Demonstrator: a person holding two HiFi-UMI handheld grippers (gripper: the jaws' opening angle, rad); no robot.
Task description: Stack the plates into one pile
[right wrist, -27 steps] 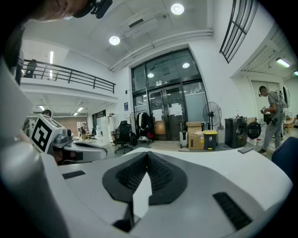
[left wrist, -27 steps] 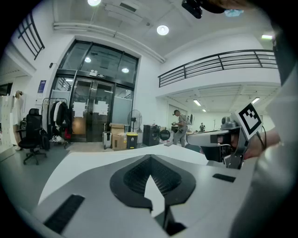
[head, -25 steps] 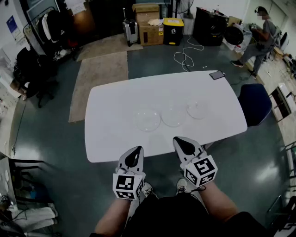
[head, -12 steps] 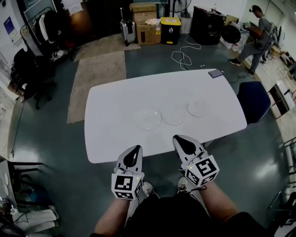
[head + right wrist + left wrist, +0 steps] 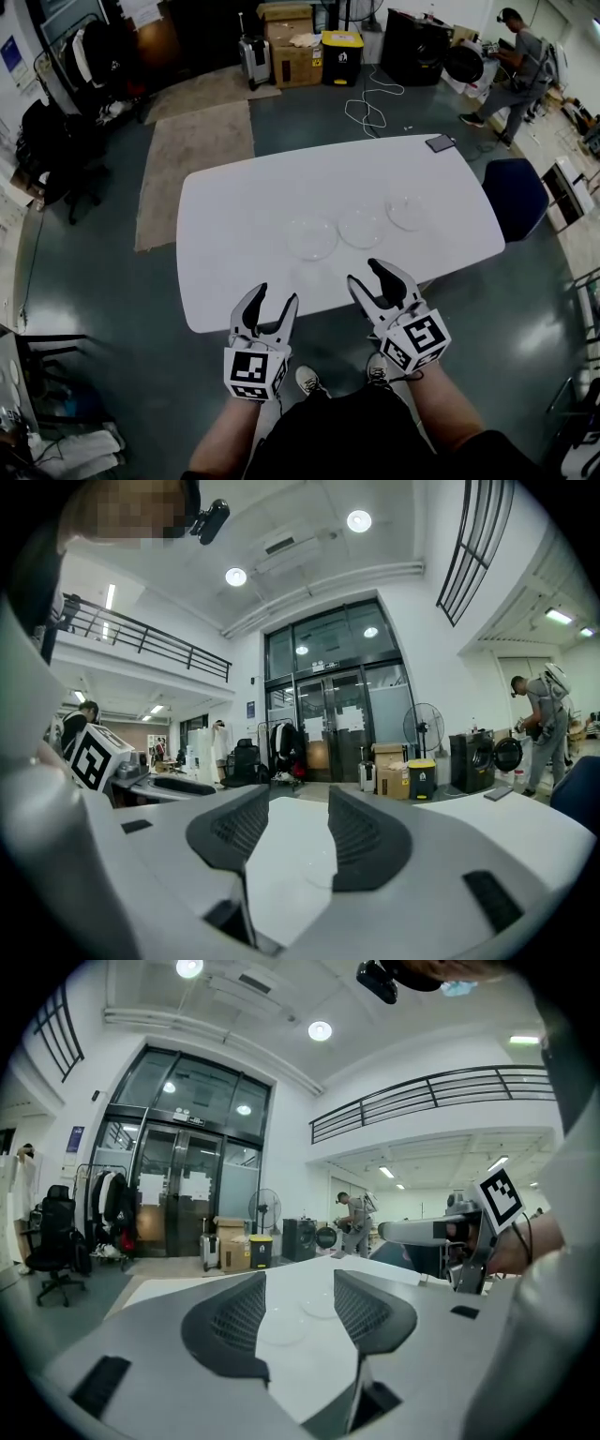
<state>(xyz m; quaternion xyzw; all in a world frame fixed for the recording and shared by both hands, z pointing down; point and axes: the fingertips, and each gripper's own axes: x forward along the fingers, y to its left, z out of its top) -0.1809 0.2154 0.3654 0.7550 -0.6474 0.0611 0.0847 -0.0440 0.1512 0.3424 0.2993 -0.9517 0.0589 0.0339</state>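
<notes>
Three clear glass plates lie in a row on the white table (image 5: pixel 234 206): a left plate (image 5: pixel 311 238), a middle plate (image 5: pixel 362 227) and a right plate (image 5: pixel 407 213), each apart from the others. My left gripper (image 5: pixel 272 302) hovers at the table's near edge, short of the left plate, its jaws opening with nothing between them. My right gripper (image 5: pixel 371 277) is over the near edge below the middle plate, jaws opening too and empty. In the left gripper view two plates (image 5: pixel 282 1323) show faintly on the tabletop beyond the gripper (image 5: pixel 300 1309). The right gripper view shows only bare table past the gripper (image 5: pixel 298 832).
A dark flat device (image 5: pixel 440 142) lies at the table's far right corner. A blue chair (image 5: pixel 516 197) stands at the right end. A rug (image 5: pixel 192 155), boxes (image 5: pixel 295 42) and a yellow bin (image 5: pixel 341 47) are beyond the table. A person (image 5: pixel 511 61) stands far right.
Both grippers have gone from shut to open. They have shifted slightly along the table's near edge. The plates have not moved.
</notes>
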